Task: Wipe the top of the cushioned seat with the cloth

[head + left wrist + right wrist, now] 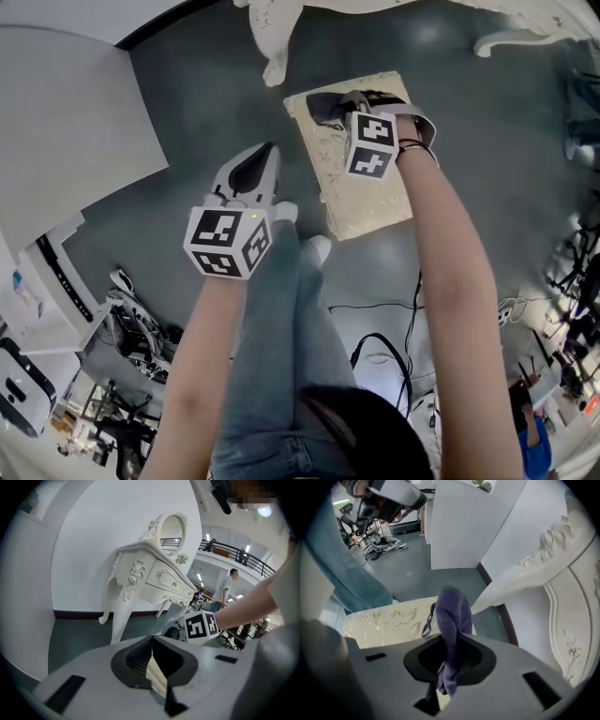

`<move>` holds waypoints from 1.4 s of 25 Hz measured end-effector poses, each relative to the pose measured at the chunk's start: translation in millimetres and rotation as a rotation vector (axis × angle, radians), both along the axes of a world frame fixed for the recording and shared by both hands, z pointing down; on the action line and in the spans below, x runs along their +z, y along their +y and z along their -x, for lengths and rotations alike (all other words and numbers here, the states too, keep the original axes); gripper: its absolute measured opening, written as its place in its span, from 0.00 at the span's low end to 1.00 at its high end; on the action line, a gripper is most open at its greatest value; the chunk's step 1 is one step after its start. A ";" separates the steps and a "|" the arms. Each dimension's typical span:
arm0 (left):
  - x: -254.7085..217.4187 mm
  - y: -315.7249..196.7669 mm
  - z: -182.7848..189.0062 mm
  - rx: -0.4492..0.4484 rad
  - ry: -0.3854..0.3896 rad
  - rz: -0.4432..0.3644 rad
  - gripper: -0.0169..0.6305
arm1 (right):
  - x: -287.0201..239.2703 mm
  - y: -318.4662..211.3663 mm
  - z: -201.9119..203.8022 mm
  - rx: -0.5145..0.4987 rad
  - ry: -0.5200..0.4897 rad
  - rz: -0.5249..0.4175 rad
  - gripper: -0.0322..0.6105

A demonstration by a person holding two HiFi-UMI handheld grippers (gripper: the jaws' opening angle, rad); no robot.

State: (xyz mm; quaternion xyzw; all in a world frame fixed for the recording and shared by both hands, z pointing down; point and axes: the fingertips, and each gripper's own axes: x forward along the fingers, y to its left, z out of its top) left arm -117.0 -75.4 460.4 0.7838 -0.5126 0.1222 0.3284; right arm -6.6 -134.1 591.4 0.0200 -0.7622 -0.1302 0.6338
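The cushioned seat (367,192) is cream with a gold leaf pattern and stands on the dark floor ahead of me. My right gripper (343,101) hangs over the seat's far end, shut on a dark purple cloth (322,109). In the right gripper view the cloth (453,613) bunches up out of the jaws of the right gripper (449,639), with the seat (384,620) below and behind it. My left gripper (266,156) is held left of the seat, shut, with nothing in it. In the left gripper view the left gripper (152,641) points toward the right gripper's marker cube (202,626).
A white carved dressing table (150,573) stands just beyond the seat, with one leg (273,42) near its far corner. A white panel (66,122) lies to the left. Cables (375,347) and equipment clutter the floor near my legs (281,309).
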 end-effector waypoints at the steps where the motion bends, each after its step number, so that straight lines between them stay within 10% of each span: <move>1: -0.5 1.6 -0.8 0.002 0.001 0.000 0.04 | -0.4 3.4 -1.6 -0.005 0.002 0.006 0.11; 35: -12.3 59.3 -44.4 0.056 0.004 -0.036 0.04 | -0.5 131.0 -57.1 0.105 -0.058 0.049 0.11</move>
